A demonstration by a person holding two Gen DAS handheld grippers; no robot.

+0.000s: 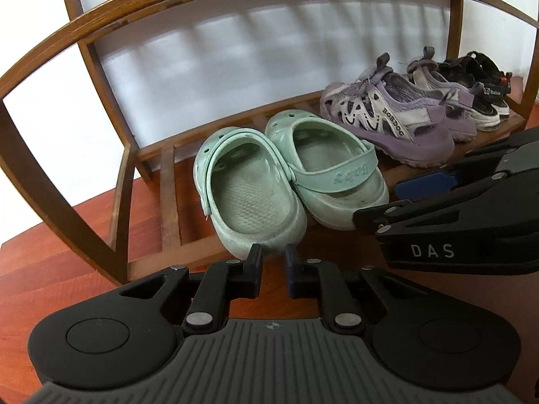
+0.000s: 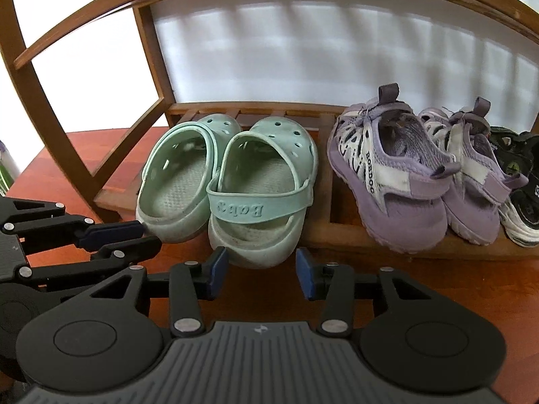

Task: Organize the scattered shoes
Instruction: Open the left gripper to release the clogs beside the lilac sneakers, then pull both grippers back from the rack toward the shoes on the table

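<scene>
Red-brown wood floor [image 2: 421, 282], white wall behind. Low wooden shoe rack [image 2: 323, 155], bottom shelf: mint clog pair [image 2: 229, 181] at left, heels toward cam; purple sandals [image 2: 397, 181] to their right, black/white sandals [image 1: 485, 91] far right. Left gripper [image 1: 273, 269] fingers narrowly apart, empty, just near of left clog. Right gripper [image 2: 261, 269] open, empty, near right clog heel.
</scene>
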